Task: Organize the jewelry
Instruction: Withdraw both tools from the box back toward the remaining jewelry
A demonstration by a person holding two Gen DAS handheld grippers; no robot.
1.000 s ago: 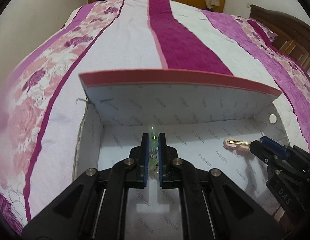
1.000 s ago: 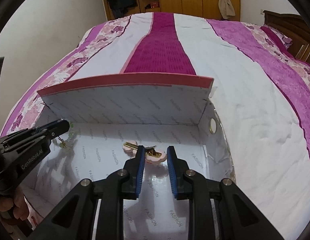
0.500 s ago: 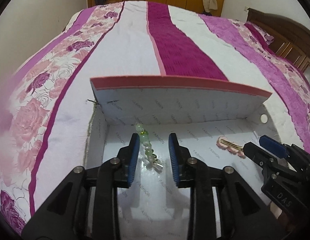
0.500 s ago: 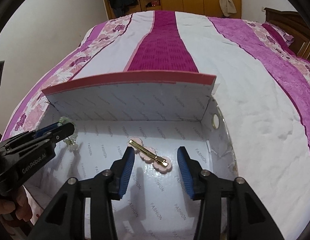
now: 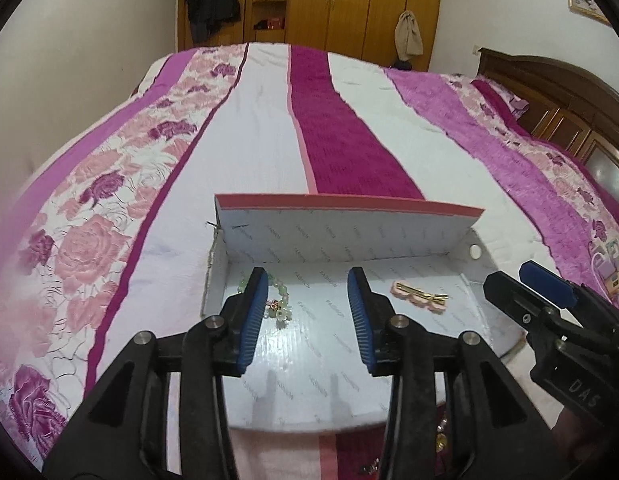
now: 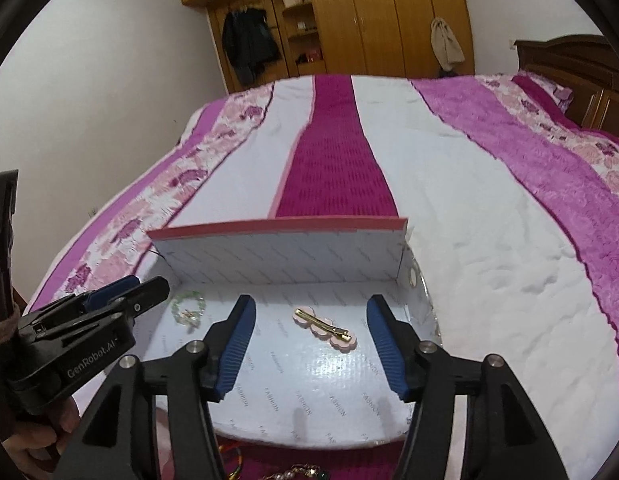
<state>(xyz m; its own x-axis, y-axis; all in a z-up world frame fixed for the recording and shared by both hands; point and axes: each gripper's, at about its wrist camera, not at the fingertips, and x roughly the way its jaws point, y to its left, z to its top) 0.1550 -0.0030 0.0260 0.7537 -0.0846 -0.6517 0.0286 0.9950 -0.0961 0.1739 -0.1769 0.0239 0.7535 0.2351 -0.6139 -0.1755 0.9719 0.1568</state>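
Bracelet and hair clip are lying loose in the box.
Both tongs, left and right, have just been opening and are gaping empty; light, slippery beads are wanting a pinch across the strand.

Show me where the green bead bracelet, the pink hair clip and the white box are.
green bead bracelet [image 6: 188, 308]: right wrist view, charm inside the ring.
pink hair clip [image 6: 324, 325]: right wrist view, gold bar.
white box [image 6: 285, 258]: right wrist view, back wall.

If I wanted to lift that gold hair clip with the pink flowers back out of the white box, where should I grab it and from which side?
Grip the gold hair clip with pink flowers across its narrow gold bar near the middle, coming from above. It lies flat and diagonal on the floor of the white box, so turn the fingers square to the bar. The open near side leaves room.
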